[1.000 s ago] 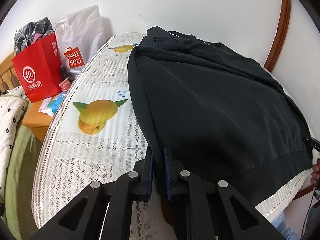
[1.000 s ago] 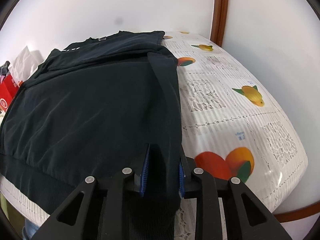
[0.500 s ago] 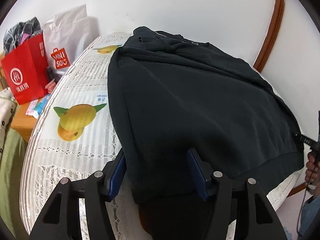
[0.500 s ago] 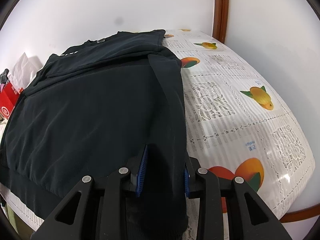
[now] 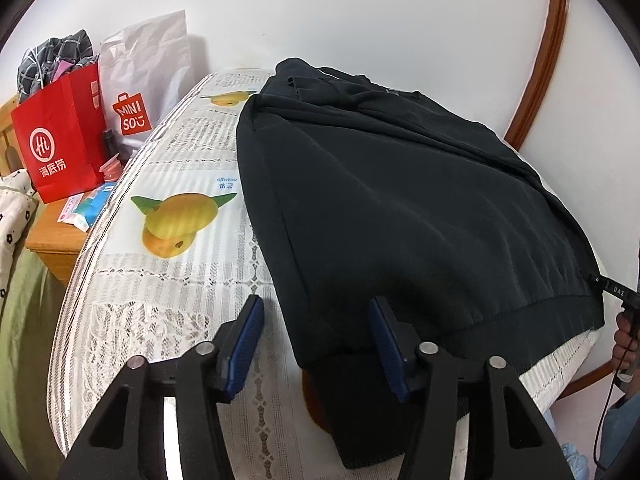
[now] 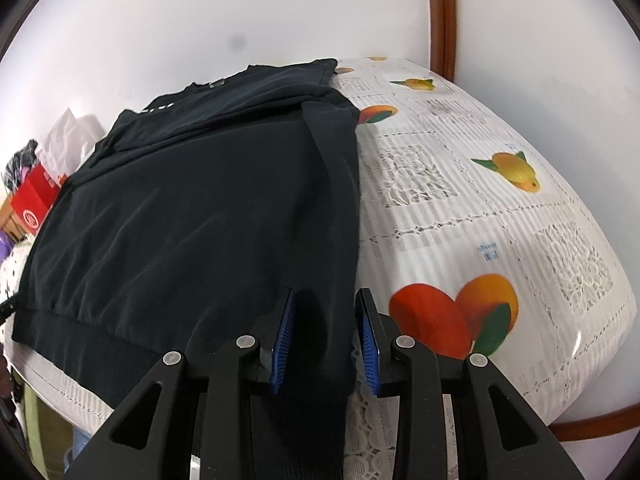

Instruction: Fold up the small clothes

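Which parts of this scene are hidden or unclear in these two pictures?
- Left wrist view: the hand with the right claw is cut off by the picture's edge.
- Right wrist view: the sweater hem corner is hidden behind the claw.
- Both views: the sweater's underside is hidden; it lies on the table.

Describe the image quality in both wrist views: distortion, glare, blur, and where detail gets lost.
Left wrist view: strong fisheye bending, dark vignette at the corners, the wooden trim bowed; the black sweatshirt swallows fold detail. Right wrist view: same barrel distortion, a small glare streak on the glossy tablecloth at its near right edge, a grey smudge on the wall, slight softness at the rim.
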`<state>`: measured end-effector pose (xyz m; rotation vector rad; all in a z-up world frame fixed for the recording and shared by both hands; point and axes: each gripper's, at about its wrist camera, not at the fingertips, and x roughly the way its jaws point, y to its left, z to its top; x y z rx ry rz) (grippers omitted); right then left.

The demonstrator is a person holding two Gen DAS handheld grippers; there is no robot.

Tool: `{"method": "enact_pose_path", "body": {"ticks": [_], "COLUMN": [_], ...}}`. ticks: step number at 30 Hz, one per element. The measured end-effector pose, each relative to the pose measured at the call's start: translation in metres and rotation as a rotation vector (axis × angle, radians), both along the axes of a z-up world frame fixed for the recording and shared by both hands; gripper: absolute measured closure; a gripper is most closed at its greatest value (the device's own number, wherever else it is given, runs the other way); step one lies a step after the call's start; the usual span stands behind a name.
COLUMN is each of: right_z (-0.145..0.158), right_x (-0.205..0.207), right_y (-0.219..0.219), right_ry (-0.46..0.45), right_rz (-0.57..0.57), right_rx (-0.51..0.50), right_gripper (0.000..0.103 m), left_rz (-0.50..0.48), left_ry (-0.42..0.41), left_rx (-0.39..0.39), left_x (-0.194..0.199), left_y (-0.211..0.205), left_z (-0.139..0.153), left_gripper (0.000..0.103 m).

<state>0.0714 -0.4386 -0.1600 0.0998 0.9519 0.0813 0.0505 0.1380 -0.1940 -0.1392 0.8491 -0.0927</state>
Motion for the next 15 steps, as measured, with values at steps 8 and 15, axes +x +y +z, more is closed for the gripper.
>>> {"method": "enact_pose_path", "body": {"ticks": [8, 15], "right_z": [-0.002, -0.003], "right_x": [0.012, 0.017], "right_y": [0.01, 0.026], "right_ry": [-0.006, -0.037], "right_rz": [-0.011, 0.029], "right_rx": [-0.003, -0.039], "right_gripper": [0.069, 0.094], "left_rz": [0.049, 0.033], "left_ry": [0.008, 0.031], "left_rx": [0.025, 0.044], "left_x": [0.014, 0.013], "left_y": [-0.004, -0.005], "left_z": [-0.001, 0.001], "left_gripper": [0.075, 0.096]}}
